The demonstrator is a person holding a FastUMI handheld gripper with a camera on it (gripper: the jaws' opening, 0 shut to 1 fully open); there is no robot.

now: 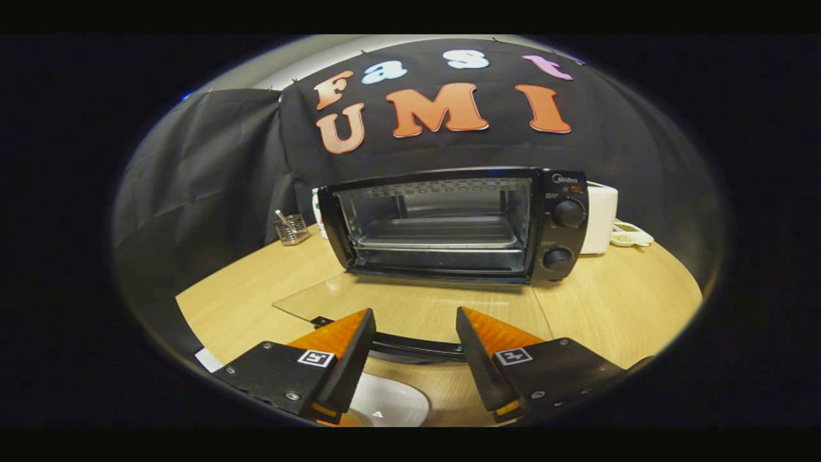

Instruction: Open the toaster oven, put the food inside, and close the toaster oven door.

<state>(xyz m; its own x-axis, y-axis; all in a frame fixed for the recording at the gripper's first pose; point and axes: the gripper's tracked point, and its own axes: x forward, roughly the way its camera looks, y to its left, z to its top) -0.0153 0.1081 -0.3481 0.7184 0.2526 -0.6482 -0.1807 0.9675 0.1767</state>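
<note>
- Tongs (415, 346) sit apart, holding nothing.
- Black toaster oven (452, 223) is beyond them, its glass door (410, 305) dropped flat just ahead.
- White plate (391, 403) lies under the tongs; probably grab the food square, then lift clear of the door handle (414, 350).

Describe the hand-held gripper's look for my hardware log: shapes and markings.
The hand-held gripper has two wedge-shaped fingers tapering forward, each on a flat black plate with visible screws. Each plate carries a small square black-and-white tag. The fingers stand apart.
</note>
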